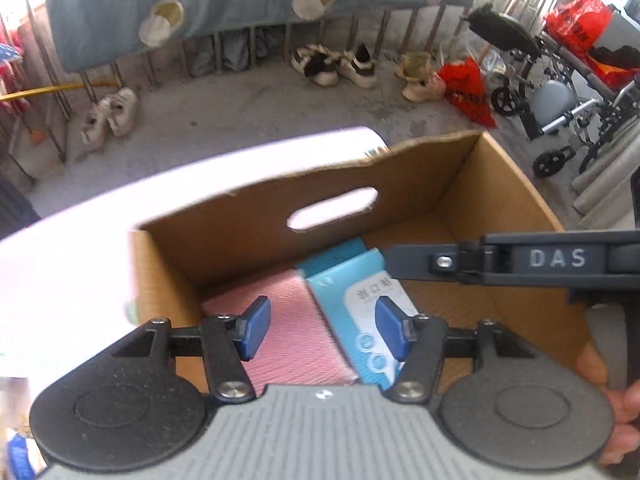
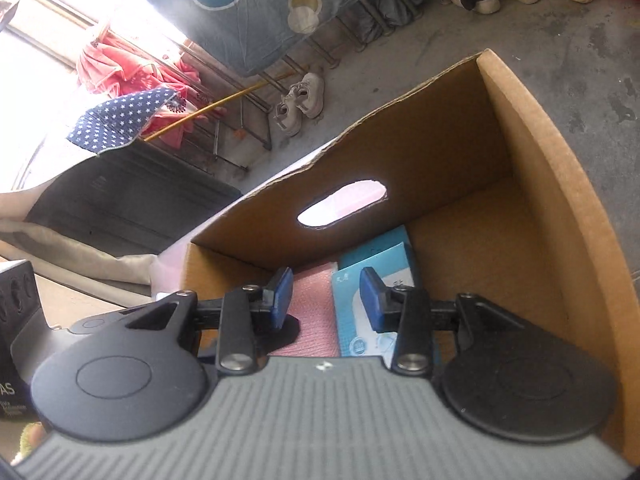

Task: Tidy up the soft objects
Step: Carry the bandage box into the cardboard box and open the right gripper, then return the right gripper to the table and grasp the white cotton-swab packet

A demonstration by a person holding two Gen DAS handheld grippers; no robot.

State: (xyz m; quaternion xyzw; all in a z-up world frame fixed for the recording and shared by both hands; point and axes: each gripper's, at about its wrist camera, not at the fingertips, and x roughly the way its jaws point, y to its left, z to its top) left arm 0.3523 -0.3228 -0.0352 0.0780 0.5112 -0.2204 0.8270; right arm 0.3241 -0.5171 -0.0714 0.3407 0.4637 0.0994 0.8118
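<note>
From the left wrist view, the left hand-held gripper [image 1: 320, 330] hangs over an open cardboard box [image 1: 248, 220], its blue pads [image 1: 253, 330] spread wide with nothing between them. On the floor of the box lie two soft things side by side and touching: a pink textured cloth [image 1: 296, 344] to the left and a light blue packet [image 1: 352, 300] with a white label to the right. The box's far wall has an oval handle cut-out [image 1: 333, 209], and beyond it a white table [image 1: 80, 248] shows, overexposed. The right hand-held gripper's dark body [image 1: 520, 262], lettered "DAS", reaches in from the right edge above the box; its fingers are hidden here. On the concrete floor behind stand pairs of shoes [image 1: 332, 65], a red plastic bag [image 1: 468, 92] and a wheelchair [image 1: 560, 104].

From the right wrist view, the right hand-held gripper [image 2: 326, 300] is also held above the box [image 2: 560, 200], jaws parted and empty, the gap narrower than the other's. The pink cloth [image 2: 316, 312] lies below its left pad and the blue packet [image 2: 380, 264] under its right pad, both at the bottom against the far wall. Part of the left hand-held gripper [image 2: 132, 316] shows at lower left. A starred blue cloth [image 2: 120, 120] hangs in the background.
</note>
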